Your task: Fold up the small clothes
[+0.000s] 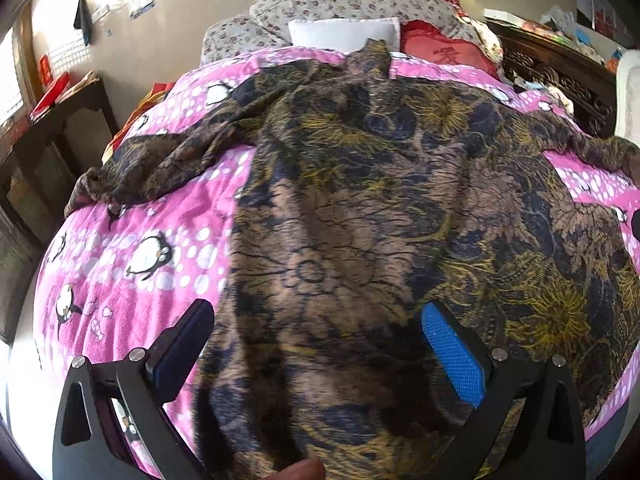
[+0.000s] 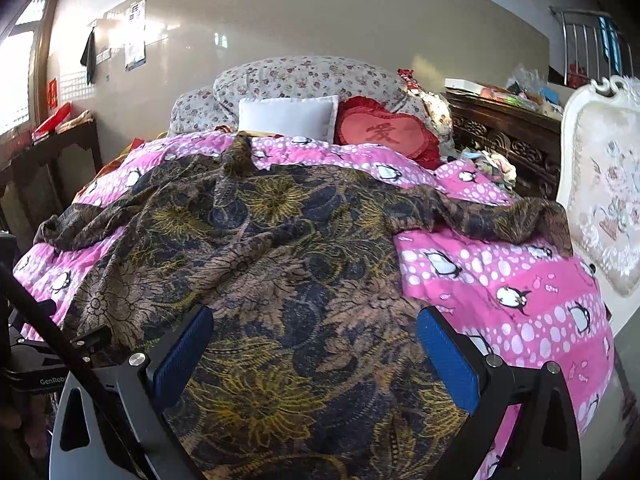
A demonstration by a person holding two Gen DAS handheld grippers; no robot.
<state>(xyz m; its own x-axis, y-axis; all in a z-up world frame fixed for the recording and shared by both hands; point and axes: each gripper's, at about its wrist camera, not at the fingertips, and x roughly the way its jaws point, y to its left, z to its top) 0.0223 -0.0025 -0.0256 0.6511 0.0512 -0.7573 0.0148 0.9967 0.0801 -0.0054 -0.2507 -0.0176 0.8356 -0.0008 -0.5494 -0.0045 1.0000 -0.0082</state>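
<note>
A dark floral-patterned thin garment [image 1: 360, 200] is spread flat on the pink penguin-print bedspread [image 1: 120, 264], its hem lying lower centre between both released grippers' fingers [image 1: 452, 352], neither nearer.

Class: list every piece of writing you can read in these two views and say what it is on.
"爱": heart-shaped red cushion.
"GenRobo", cut off: black mount at the view's left edge.
Wall papers: too blurred to read.
Red sign beside the window: unreadable.
</note>
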